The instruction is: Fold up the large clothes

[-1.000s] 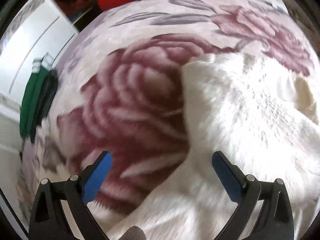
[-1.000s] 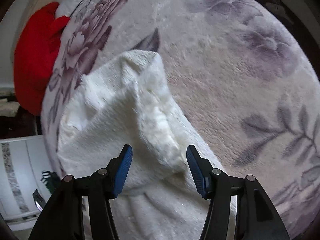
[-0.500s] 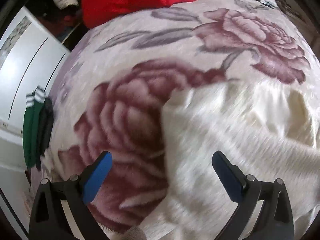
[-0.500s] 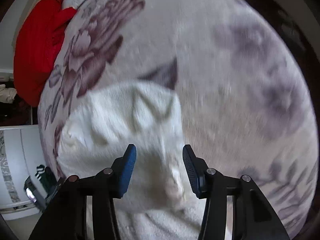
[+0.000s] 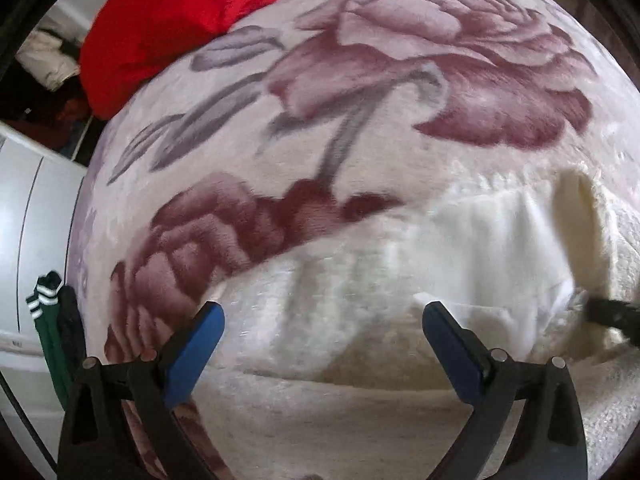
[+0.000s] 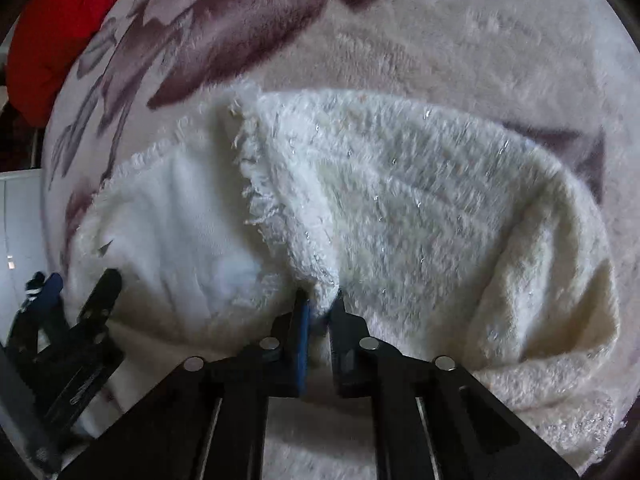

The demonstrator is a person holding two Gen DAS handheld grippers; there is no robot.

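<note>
At the far left of the left wrist view a green garment with white stripes (image 5: pixel 45 320) hangs over the edge of the floral blanket (image 5: pixel 360 92), partly cut off by the picture's rim and too blurred to name. Above it a red cloth (image 5: pixel 168 28) lies at the blanket's far side, its upper part out of view. The left gripper (image 5: pixel 320 344) points steeply down with its blue pads (image 5: pixel 192 356) spread wide, nothing between them but the white fluffy garment (image 5: pixel 400 292) lying below; whether the pads touch it cannot be told. At the right rim a dark blurred shape, probably the other tool, is hard to make out.

In the right wrist view the left gripper shows at the lower left, dim. The white fluffy garment (image 6: pixel 400 208) lies crumpled on the blanket, one frayed edge folded over. The right gripper (image 6: pixel 320 312) points steeply down, its pads pressed together, pinching a fold of the garment's edge.
</note>
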